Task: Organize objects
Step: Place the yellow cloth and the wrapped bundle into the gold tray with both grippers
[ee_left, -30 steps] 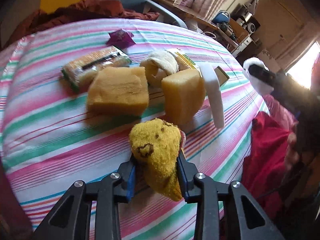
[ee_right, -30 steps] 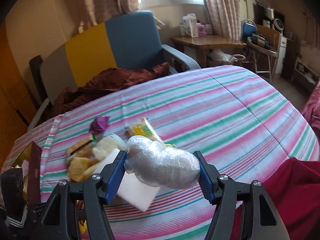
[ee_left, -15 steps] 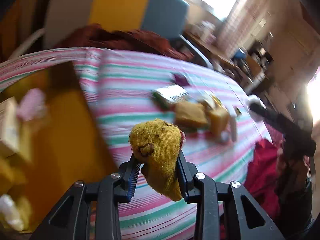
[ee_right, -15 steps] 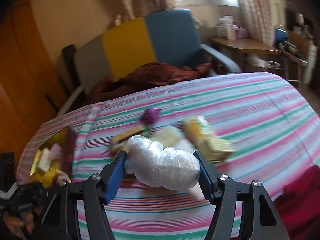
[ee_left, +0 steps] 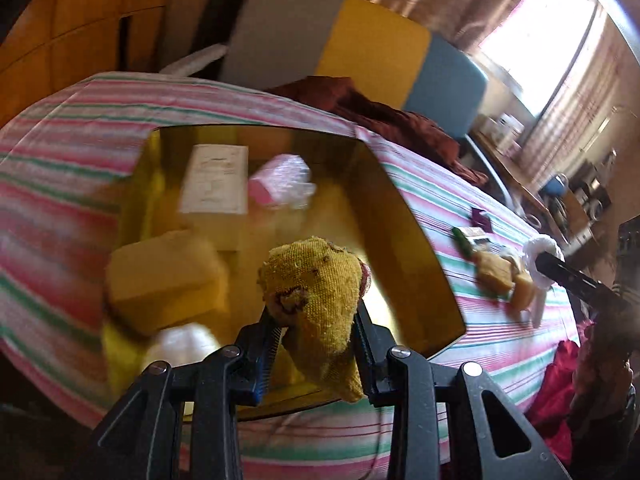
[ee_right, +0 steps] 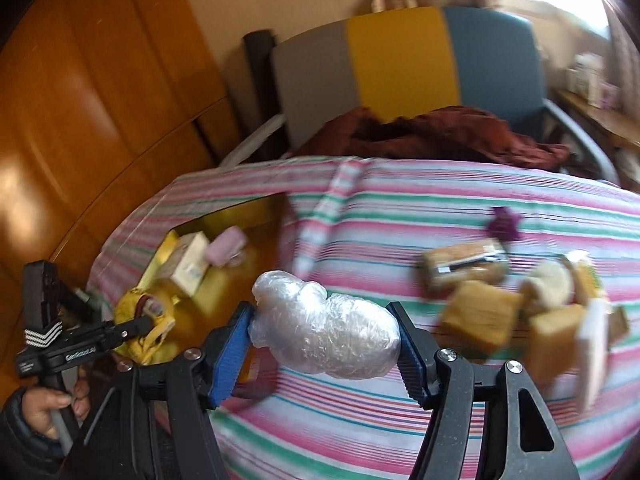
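Over the gold box (ee_left: pixel 408 240), left tongs (ee_left: pixel 316 328) now carry the yellow cloth (ee_left: pixel 316 292).

A round table (ee_right: pixel 400 432) under a cloth striped pink, green and white fills the foreground. Behind it stands a chair (ee_right: pixel 400 64) with a back in grey, yellow and blue panels, a dark red blanket (ee_right: pixel 440 132) heaped on its seat. Orange-brown wood panelling (ee_right: pixel 100 100) covers the wall to the left. A bright window (ee_left: pixel 540 36) with curtains glares at upper right, above a cluttered wooden side desk (ee_left: pixel 516 160).
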### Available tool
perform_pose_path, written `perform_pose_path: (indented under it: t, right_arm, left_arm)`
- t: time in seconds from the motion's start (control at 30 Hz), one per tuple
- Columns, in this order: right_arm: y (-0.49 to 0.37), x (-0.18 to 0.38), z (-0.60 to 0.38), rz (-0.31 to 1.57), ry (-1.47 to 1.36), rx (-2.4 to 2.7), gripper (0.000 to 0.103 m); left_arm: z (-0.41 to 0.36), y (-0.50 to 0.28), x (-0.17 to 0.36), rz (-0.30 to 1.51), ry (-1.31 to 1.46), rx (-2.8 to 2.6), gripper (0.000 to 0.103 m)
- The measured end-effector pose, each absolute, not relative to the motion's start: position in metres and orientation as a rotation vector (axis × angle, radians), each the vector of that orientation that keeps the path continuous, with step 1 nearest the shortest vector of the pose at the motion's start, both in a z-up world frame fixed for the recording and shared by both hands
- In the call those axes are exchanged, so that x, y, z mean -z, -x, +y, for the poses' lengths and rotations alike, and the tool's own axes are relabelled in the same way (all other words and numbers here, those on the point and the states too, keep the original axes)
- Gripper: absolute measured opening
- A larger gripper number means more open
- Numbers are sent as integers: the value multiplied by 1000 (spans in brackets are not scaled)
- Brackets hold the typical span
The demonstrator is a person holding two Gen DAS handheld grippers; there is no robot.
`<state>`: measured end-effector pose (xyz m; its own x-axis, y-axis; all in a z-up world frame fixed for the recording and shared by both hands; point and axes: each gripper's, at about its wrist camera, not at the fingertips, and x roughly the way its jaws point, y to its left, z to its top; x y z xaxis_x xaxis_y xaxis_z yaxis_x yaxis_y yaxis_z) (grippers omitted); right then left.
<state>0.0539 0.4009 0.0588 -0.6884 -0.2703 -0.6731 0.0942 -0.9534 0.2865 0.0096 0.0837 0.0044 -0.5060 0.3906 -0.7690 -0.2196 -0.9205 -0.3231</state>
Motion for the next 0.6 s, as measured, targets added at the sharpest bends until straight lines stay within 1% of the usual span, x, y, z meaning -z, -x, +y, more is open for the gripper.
perform_pose_path:
  t: [0.2,0.27,0.3,0.33,0.37,0.4,0.43,0.5,0.6]
  right_arm:
    - [-35,-50,345,-273,-1153,2556,67]
    - [-26,-50,326,-242,-1154,2520,67]
    - [-20,-51,317,-226,-1152,2508,69]
    - [-13,-52,306,-220,-1146,2502,72]
    - [-7,-53,300,-224,-1141,2497,74]
    - [-1,-54,293,-231,-1129,2494,83]
    - [4,-56,288,-235,-1118,2507,93]
    - [8,-57,282,-245,-1104,2520,98]
    - [8,-52,276,-247,-1125,2510,98]
  left_arm:
    - [58,-8,5,-258,1349,-2484,36]
    - [55,-7,7,-249,1366,-2496,39]
    - [52,-7,7,-258,1370,-2502,46]
    - [49,-6,7,-272,1375,-2507,50]
    - [46,-7,6,-281,1375,-2514,51]
    - [42,-8,4,-280,1371,-2529,53]
    - [41,-8,3,-273,1368,-2542,58]
    - [38,-11,1,-246,1364,-2565,63]
    - [31,-15,-4,-271,1348,-2590,63]
